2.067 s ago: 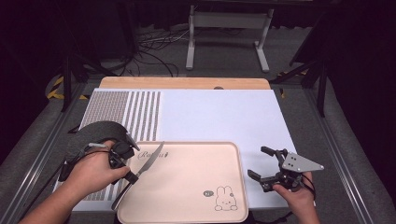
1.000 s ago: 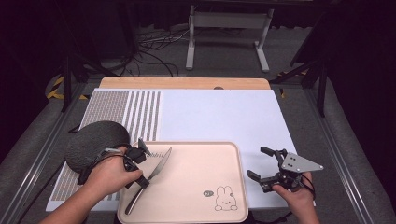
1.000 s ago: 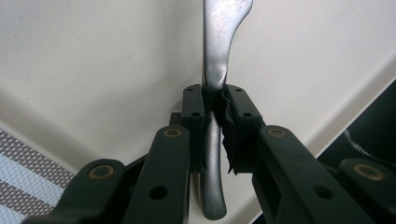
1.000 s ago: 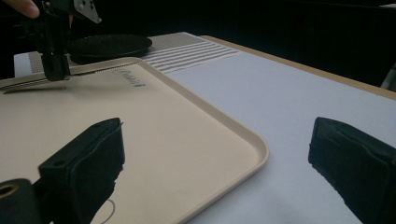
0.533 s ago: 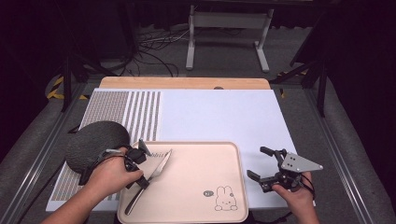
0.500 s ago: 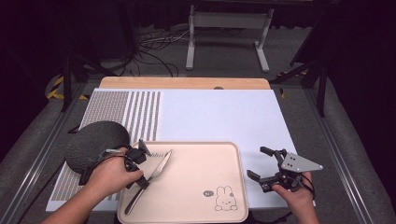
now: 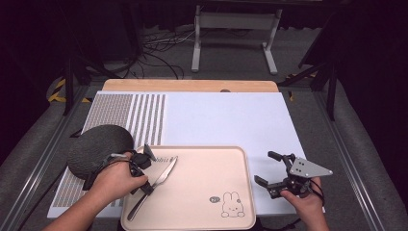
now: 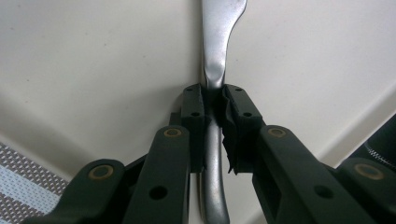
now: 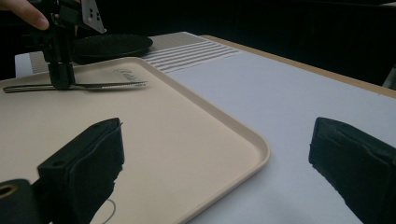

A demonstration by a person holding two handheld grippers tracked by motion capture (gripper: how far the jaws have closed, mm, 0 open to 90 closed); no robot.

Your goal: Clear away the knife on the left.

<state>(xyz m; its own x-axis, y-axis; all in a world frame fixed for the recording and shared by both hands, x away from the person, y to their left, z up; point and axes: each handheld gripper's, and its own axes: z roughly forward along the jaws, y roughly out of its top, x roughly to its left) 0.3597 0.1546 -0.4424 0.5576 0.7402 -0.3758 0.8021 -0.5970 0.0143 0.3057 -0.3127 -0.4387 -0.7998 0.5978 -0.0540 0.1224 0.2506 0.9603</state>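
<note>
knife (image 8: pixel 215 60) | tip cut off by top edge | left gripper view

Table with mat, tray and dark plate

The table (image 7: pixel 192 85) shows a wooden strip along its far edge at the centre of the frame. A white mat (image 7: pixel 231 120), striped on its left part, covers it. On the mat lie a beige tray (image 7: pixel 207 173) at lower centre and a dark round plate (image 7: pixel 98 147) at lower left, just beside the tray.

Shiny smooth metal knife (image 8: pixel 219 42) lies on a matt beige plastic tray (image 7: pixel 202 192).
</note>
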